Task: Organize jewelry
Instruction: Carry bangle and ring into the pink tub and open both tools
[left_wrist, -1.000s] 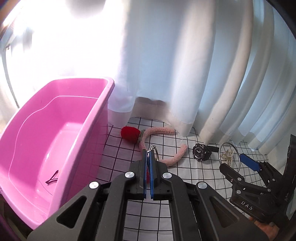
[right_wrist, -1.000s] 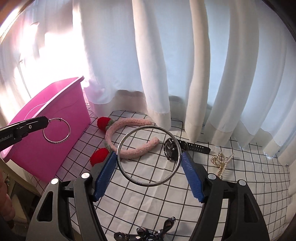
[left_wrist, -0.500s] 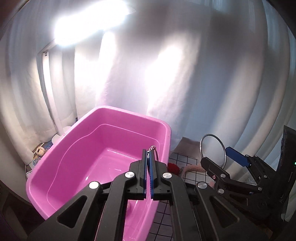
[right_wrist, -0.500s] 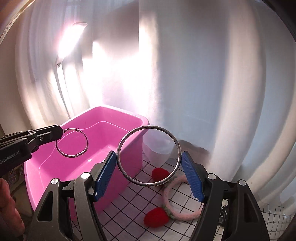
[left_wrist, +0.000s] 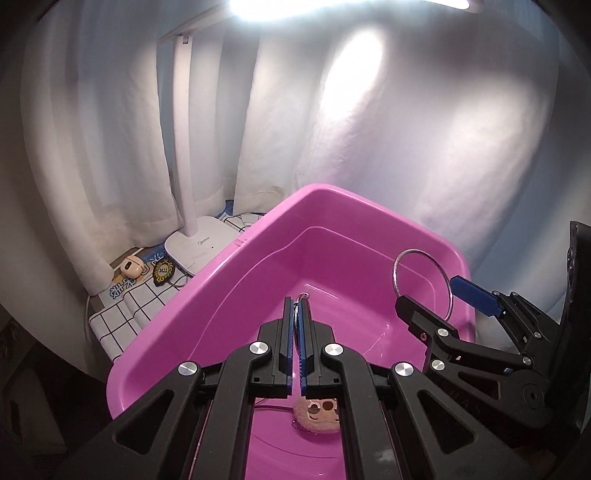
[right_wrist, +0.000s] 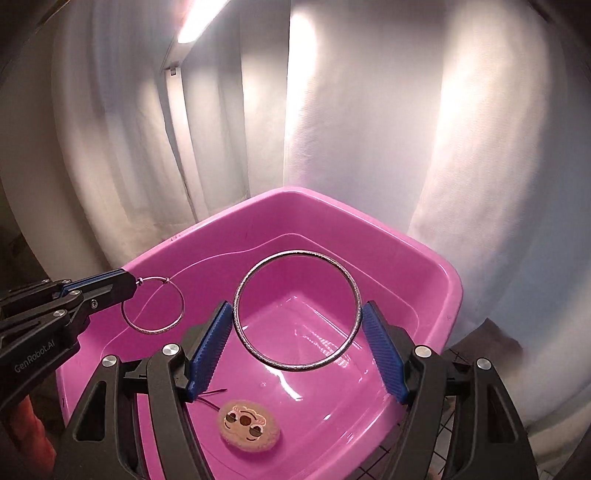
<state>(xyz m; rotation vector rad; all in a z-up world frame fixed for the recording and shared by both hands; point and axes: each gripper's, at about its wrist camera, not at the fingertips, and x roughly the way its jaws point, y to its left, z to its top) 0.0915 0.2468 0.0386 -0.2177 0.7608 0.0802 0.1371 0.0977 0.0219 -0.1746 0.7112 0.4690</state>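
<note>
Left fingers (left_wrist: 284, 325) pressed together on the top of a small hoop (right_wrist: 152, 305), which hangs over the pink tub (right_wrist: 439, 273). Right fingers (right_wrist: 208, 345) spread wide, bracing a large bangle (right_wrist: 297, 311) between the blue pads, above the tub's middle. Down on the tub floor, a round plush face charm (right_wrist: 249, 430), with what may be a thin dark clip (right_wrist: 212, 392) beside it. Beyond the tub, a white lamp base (left_wrist: 201, 249) on a checked cloth (left_wrist: 122, 314).

White curtain (left_wrist: 406, 155), desk lamp (left_wrist: 199, 247), perhaps earbuds case (left_wrist: 132, 265)
</note>
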